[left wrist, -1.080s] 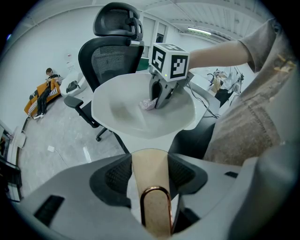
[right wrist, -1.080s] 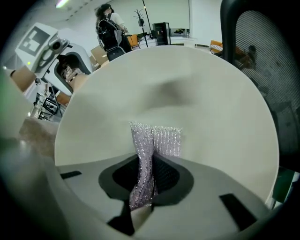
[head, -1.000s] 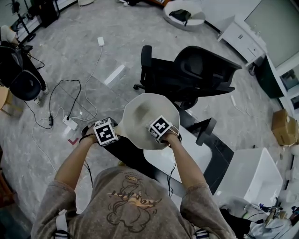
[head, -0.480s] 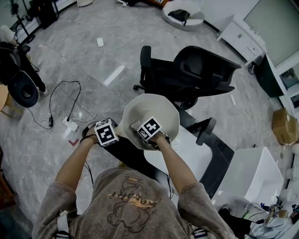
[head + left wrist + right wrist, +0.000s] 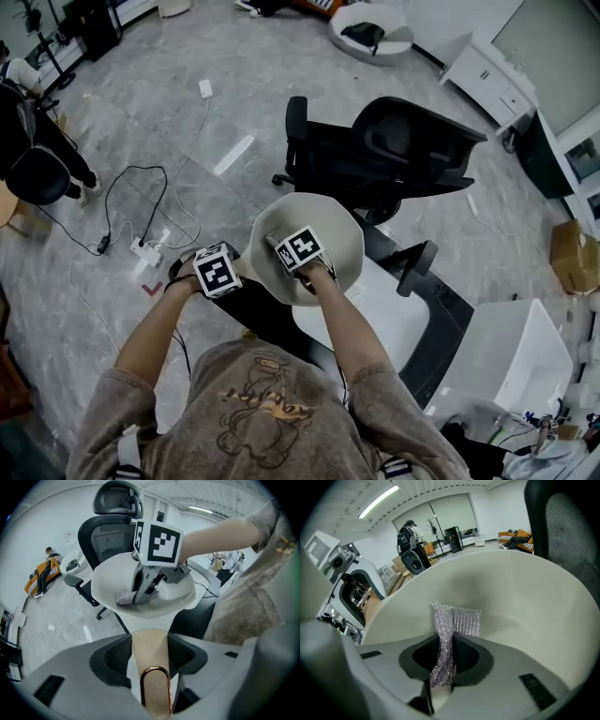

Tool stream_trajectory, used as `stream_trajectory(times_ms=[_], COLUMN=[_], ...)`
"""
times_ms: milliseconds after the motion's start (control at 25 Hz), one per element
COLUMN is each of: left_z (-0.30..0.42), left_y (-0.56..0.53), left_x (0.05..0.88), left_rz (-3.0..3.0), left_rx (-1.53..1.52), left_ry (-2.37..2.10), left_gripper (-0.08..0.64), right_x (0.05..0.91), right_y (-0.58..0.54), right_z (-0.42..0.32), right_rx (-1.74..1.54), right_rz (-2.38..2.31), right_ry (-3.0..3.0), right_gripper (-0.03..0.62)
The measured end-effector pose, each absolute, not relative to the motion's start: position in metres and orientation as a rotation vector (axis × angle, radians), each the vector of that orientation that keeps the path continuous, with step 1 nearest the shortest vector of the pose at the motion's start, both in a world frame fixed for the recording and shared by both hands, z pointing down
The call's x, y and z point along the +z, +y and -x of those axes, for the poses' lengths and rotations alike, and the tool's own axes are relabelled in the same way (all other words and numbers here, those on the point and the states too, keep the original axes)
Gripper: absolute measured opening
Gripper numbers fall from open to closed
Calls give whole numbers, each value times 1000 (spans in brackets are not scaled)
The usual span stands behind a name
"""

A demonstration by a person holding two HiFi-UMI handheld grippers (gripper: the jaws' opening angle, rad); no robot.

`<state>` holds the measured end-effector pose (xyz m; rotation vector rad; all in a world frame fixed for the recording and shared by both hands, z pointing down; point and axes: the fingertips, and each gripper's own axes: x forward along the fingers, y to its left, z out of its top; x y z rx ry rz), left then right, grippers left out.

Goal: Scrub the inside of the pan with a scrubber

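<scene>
R gripper is clamped on the silver scrubber, which touches the inside of the pan. L gripper is clamped on the pan handle.

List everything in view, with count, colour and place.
pan: one, cream, raised at centre
scrubber: one, silvery mesh, inside the pan
office chair: one, black, beyond the pan
power strip: one, white, floor at left
cardboard box: one, brown, far right
left tool: one, grey, shut on the pan by its handle
right tool: one, grey, shut on the scrubber
</scene>
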<state>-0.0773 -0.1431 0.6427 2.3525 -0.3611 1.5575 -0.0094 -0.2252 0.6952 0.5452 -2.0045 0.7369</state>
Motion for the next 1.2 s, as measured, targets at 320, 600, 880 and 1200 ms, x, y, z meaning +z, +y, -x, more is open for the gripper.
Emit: stream_trajectory(times_ms=[320, 600, 880, 1200], left_z=[79, 74, 76, 75], left_y=[-142, -143, -146, -146], left_x=[642, 640, 639, 638], left_rz=[-2344, -2359, -2346, -2334], left_rx=[1560, 1531, 1559, 1568], left_ry=[-351, -347, -362, -369], left_gripper=[252, 252, 250, 252], right_x=[695, 699, 701, 700], right_y=[-258, -261, -253, -222], right_z=[-42, -99, -110, -98], right_rx=[643, 565, 596, 632], right_rz=[-694, -755, -766, -660], right_ry=[-1937, -1799, -1748, -1767], right_gripper=[81, 81, 81, 83])
